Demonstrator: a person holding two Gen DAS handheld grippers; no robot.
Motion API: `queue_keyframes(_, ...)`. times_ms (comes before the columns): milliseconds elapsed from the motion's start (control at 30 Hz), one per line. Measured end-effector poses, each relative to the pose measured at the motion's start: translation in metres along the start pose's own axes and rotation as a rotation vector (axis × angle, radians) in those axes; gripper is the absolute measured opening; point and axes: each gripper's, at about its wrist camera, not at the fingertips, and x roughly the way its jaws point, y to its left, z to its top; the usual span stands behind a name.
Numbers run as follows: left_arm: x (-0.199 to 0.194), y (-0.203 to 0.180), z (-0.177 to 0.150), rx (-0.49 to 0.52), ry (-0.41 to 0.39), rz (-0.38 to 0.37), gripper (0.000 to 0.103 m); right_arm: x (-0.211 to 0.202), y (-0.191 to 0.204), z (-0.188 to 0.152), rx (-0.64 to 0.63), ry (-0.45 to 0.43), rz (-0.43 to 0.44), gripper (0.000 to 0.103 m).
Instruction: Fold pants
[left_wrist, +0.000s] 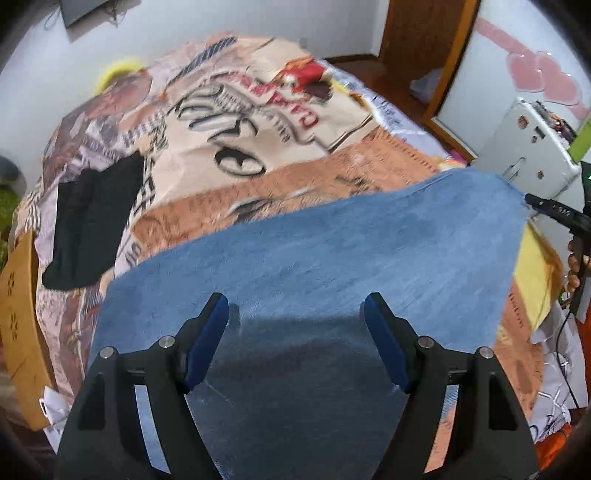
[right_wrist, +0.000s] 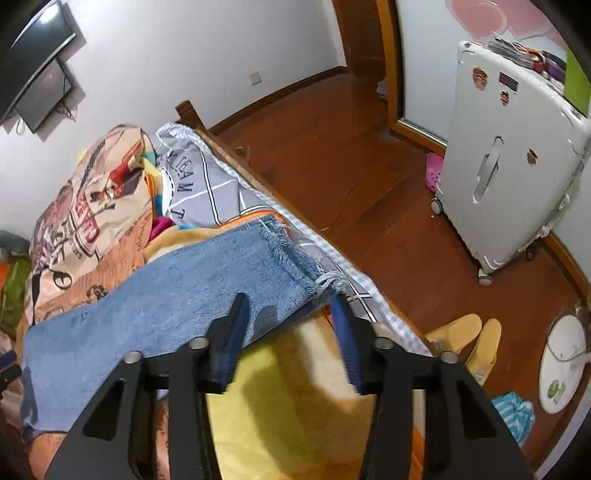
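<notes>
One fold seems made: the blue jeans (left_wrist: 314, 258) lie flat across the patterned quilt (left_wrist: 236, 122) on the bed as a doubled band, frayed hems (right_wrist: 295, 254) stacked at its right end. Left claw (left_wrist: 295, 321) hovers wide open over the denim, holding nothing. Right claw (right_wrist: 291, 317) stands part-open at the hem corner, pads not gripping. Folding end to end likely remains.

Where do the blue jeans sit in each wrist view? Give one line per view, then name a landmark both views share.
Left wrist view: the blue jeans fill the lower middle, spread flat on the bed, reaching the right edge.
Right wrist view: the jeans run from lower left to the frayed hem at centre.
Shared landmark: the white suitcase stands at the right in both.
</notes>
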Motion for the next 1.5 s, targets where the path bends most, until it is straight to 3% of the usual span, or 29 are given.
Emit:
queue_keyframes(67, 0.011, 0.001, -0.006, -0.005, 0.041, -0.002, 0.077, 0.005, 0.005, -0.001, -0.019, 0.013, 0.011, 0.034)
queue_keyframes(200, 0.012, -0.005, -0.016, 0.019, -0.011, 0.063, 0.087, 0.021, 0.012, -0.003, -0.049, 0.05, -0.007, 0.031)
queue_keyframes(267, 0.012, -0.004, -0.015, 0.014, -0.006, 0.057, 0.087, 0.022, 0.014, -0.002, -0.059, 0.042, -0.015, 0.008)
queue_keyframes(300, 0.012, -0.003, -0.015, 0.007, 0.0, 0.049, 0.088, 0.022, 0.015, -0.001, -0.069, 0.032, -0.036, 0.006)
queue_keyframes(667, 0.001, -0.01, -0.014, 0.014, 0.01, 0.006, 0.087, -0.006, 0.03, 0.029, -0.191, -0.118, -0.083, 0.003)
queue_keyframes(900, 0.003, -0.024, -0.02, 0.065, 0.015, 0.025, 0.088, 0.029, 0.026, 0.019, -0.193, 0.011, -0.14, 0.004)
queue_keyframes(1000, 0.006, -0.023, -0.019, 0.058, 0.015, 0.019, 0.09, 0.024, 0.015, 0.014, -0.128, 0.05, -0.123, 0.024)
queue_keyframes(1067, 0.007, -0.025, -0.018, 0.056, 0.014, 0.023, 0.093, 0.015, 0.005, 0.012, -0.056, 0.057, -0.069, 0.051)
queue_keyframes(1133, 0.008, -0.027, -0.018, 0.055, 0.01, 0.025, 0.094, 0.005, -0.005, 0.008, 0.032, 0.044, 0.018, 0.061)
queue_keyframes(1333, 0.01, -0.03, -0.017, 0.057, 0.008, 0.027, 0.094, 0.025, -0.016, -0.007, 0.166, 0.137, 0.124, 0.065)
queue_keyframes(1500, 0.009, -0.03, -0.018, 0.054, 0.006, 0.026, 0.094, 0.039, -0.013, -0.004, 0.167, 0.116, 0.136, 0.064)
